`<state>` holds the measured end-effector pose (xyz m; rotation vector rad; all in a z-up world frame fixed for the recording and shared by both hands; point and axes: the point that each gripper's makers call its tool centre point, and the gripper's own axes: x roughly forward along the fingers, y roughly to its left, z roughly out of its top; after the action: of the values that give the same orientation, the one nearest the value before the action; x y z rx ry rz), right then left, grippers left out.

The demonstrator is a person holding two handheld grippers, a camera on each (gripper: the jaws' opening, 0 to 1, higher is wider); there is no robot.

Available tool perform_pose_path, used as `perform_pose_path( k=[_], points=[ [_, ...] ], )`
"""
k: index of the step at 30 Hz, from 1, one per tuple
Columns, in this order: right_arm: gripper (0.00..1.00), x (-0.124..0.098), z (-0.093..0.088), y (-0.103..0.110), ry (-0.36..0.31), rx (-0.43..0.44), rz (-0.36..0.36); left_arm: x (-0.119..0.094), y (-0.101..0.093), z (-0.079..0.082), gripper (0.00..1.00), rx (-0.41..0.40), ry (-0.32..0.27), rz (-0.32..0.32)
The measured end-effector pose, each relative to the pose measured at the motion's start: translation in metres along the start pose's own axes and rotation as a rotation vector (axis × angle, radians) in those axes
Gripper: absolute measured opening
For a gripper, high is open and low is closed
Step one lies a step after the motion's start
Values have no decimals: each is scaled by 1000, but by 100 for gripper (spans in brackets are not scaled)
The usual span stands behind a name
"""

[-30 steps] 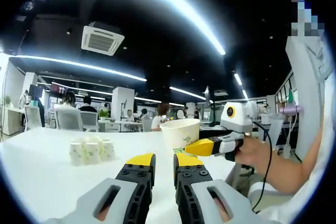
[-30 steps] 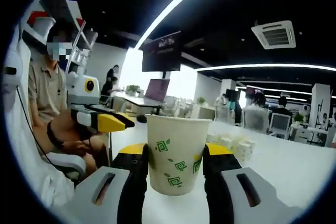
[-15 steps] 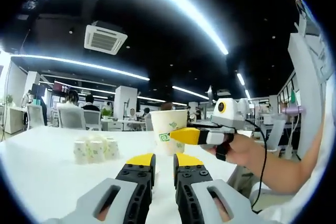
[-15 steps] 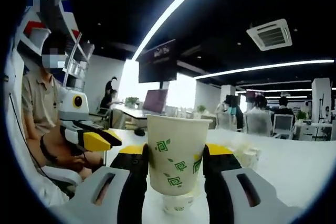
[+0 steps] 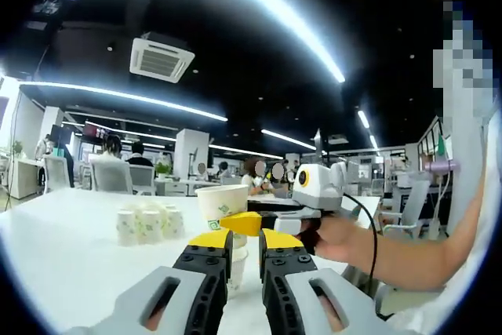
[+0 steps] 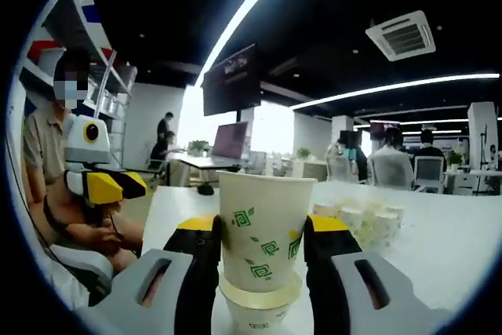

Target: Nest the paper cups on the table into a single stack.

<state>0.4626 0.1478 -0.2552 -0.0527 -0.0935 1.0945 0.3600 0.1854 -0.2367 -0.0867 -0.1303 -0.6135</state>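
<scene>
In the left gripper view, a cluster of small paper cups (image 5: 147, 222) stands on the white desk (image 5: 63, 256), off to the left and well apart from everything else. At bottom centre the left gripper (image 5: 243, 242) points forward with its yellow-tipped jaws nearly together and nothing between them. Just beyond its tips a second cup (image 5: 238, 263) stands on the desk, mostly hidden behind the jaws. Right of centre, the right gripper (image 5: 252, 220) comes in from the right, held level in a person's hand (image 5: 333, 239). It carries a held cup (image 5: 221, 208) with a green leaf print upright, directly above that second cup.

In the right gripper view, the left gripper sits at the far left, held level near a seated person. At centre the right gripper is clamped on the held cup, one jaw on each side of the wall. The cup's base sits at, or just inside, the rim of the second cup below.

The likeliest slip, as I judge it, is the held cup meeting the lower rim off-centre or tilted. That would tip or push the lower cup, since nothing steadies it. Squeezing too hard could also dent the thin paper wall and stop the cups seating.
</scene>
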Motion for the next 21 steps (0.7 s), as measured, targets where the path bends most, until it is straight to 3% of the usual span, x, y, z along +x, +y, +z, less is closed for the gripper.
perform_pose_path(
  k=[18,21],
  points=[
    [46,-1,-29,1,72,-59,-14,-1,2,-1,15,-5,-8,2],
    [55,-2,-34,1,93,-68,-20,-1,2,-1,15,-3,-8,3]
  ],
)
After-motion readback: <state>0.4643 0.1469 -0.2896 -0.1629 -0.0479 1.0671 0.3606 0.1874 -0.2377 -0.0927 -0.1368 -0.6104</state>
